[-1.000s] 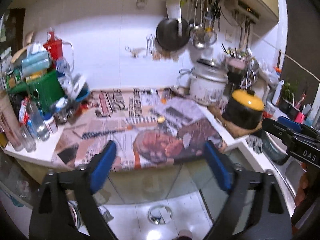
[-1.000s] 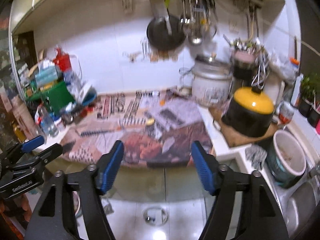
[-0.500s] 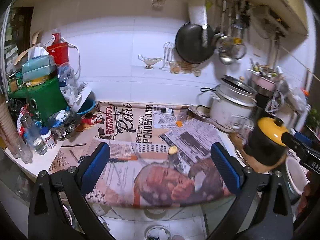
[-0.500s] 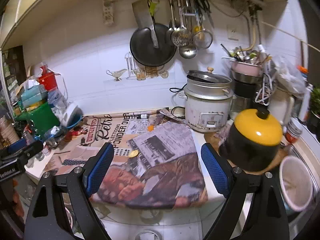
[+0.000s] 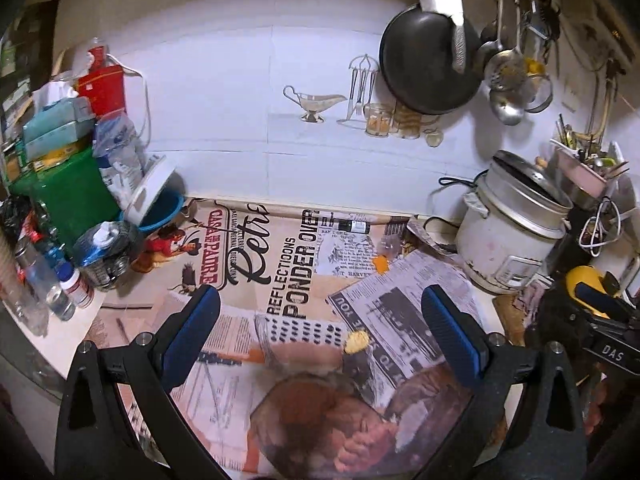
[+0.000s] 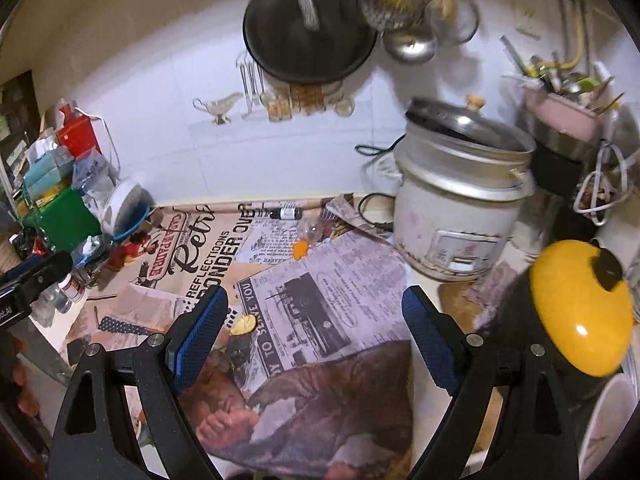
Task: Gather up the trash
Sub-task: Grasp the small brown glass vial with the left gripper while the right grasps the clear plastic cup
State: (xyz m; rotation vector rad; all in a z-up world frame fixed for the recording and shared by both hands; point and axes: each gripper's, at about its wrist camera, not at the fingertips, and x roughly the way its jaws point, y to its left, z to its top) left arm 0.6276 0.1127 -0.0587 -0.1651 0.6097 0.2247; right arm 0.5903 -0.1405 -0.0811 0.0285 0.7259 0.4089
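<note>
Nearest, both hand-held grippers hang over the front of a newspaper-covered counter [image 5: 304,276]. The left gripper [image 5: 320,332] stands wide, nothing between its blue pads, and the right gripper [image 6: 316,328] is spread just as wide and also empty; its side shows at the right edge of the left wrist view.

Just past the fingertips, a small crumpled yellow scrap [image 5: 356,342] lies on the newsprint, between the left gripper's fingers in its view and just beside the right gripper's left pad [image 6: 200,334] in the other. Farther back, an orange scrap [image 5: 381,264] sits on the paper, with a clear crumpled wrapper [image 6: 311,229] just behind it and a small dark bottle [image 5: 354,226] lying on its side near the wall.

To the right stand a white rice cooker [image 6: 456,208] and a black pot with a yellow lid [image 6: 580,308]. At the left are a green bin [image 5: 72,196], a blue bowl [image 5: 160,210] and plastic bottles [image 5: 44,280]. On the tiled wall hang a black pan [image 5: 430,60] and ladles [image 5: 506,76].
</note>
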